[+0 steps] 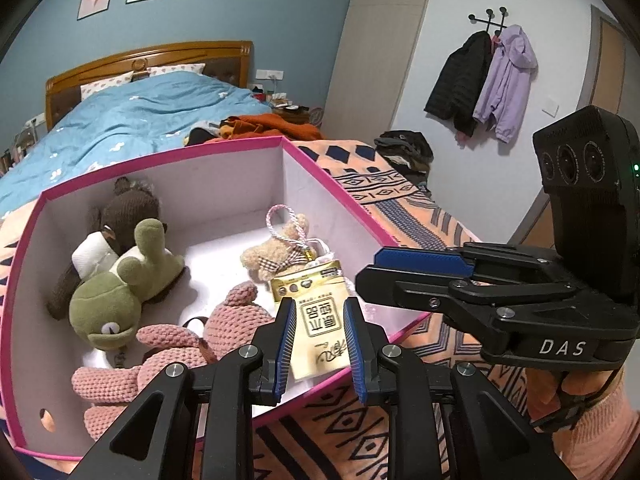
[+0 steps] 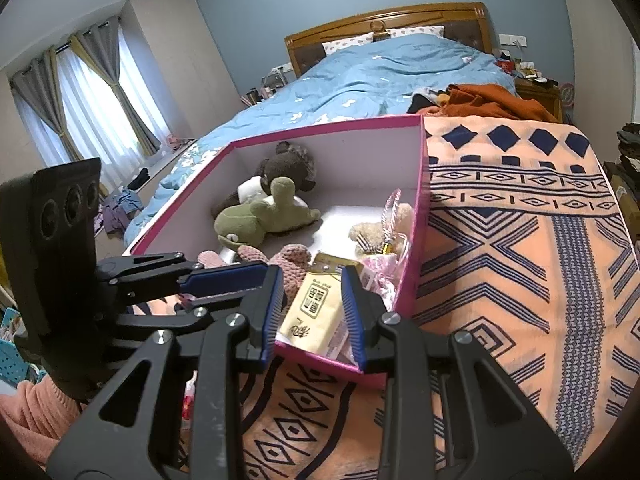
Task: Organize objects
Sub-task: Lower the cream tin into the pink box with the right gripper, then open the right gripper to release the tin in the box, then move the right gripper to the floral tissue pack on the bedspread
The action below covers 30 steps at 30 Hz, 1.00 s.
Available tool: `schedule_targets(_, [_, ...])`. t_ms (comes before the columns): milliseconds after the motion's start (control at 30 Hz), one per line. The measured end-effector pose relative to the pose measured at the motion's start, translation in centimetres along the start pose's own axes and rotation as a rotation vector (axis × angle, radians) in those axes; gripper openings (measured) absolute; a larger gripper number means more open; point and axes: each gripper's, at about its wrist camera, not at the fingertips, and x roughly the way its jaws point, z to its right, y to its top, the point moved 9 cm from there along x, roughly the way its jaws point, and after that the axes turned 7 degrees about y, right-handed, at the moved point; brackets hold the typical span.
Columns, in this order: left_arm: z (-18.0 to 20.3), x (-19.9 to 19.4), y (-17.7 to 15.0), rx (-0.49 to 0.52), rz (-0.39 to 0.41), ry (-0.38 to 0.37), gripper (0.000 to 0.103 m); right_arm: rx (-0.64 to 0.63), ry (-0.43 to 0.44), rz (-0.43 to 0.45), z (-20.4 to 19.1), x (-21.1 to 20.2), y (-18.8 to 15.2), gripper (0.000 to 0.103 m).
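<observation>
Left gripper point(image 1: 318, 304): jaws drawn narrow, nothing between the pads. Right gripper point(image 2: 310, 276): a slim gap, also empty. We see both poised over the near edge of one pink-rimmed, white-lined cardboard box point(image 1: 332, 184), which rests on an orange patterned blanket point(image 2: 520, 240).

Inside we count one cream-and-gold printed packet point(image 1: 316, 320) (nearest the jaws) and four plush toys:
- a green frog point(image 1: 108, 304)
- a brown knitted animal point(image 1: 132, 204)
- a pink knitted animal point(image 1: 232, 320)
- a beige bear point(image 1: 272, 252) with a pink cord loop

The left gripper's frame partly hides the pink toy. We cannot make out the pinkish wrapping beside the bear.
</observation>
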Motion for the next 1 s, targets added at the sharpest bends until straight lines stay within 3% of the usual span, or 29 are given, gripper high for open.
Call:
schedule_targets(167, [-0.3, -0.5, -0.4, 0.007, 0.018, 0.024, 0.026, 0.016, 0.005, 0.017, 0.2, -0.5, -0.2, 0.033])
schedule_targets(300, [-0.3, -1.5, -0.8, 0.022, 0.045, 0.051, 0.035, 0.004, 0.018, 0.039, -0.5, -1.3, -0.1, 0.033])
schedule_targets(500, [-0.5, -3.3, -1.5, 0.026, 0.08, 0.092, 0.049, -0.019, 0.033, 0.073, -1.9, -2.6, -0.7, 0.045])
schedule_targets(600, [-0.7, -4.7, -2.0, 0.032, 0.109, 0.127, 0.051, -0.02, 0.045, 0.082, -2.4, -3.1, -1.2, 0.046])
schedule_targets(733, [-0.9, -6.2, -2.7, 0.039, 0.13, 0.15, 0.064, -0.031, 0.067, 0.092, -3.5, -4.0, -1.9, 0.05])
schedule_targets(833, [-1.4, -7.4, -3.7, 0.033, 0.141, 0.161, 0.067, -0.054, 0.086, 0.095, -4.7, -4.4, -2.6, 0.057])
schedule_targets(1000, [-2.1, -8.2, -6.2, 0.025, 0.112, 0.17, 0.069, -0.079, 0.121, 0.043, -6.3, -3.3, -4.7, 0.058])
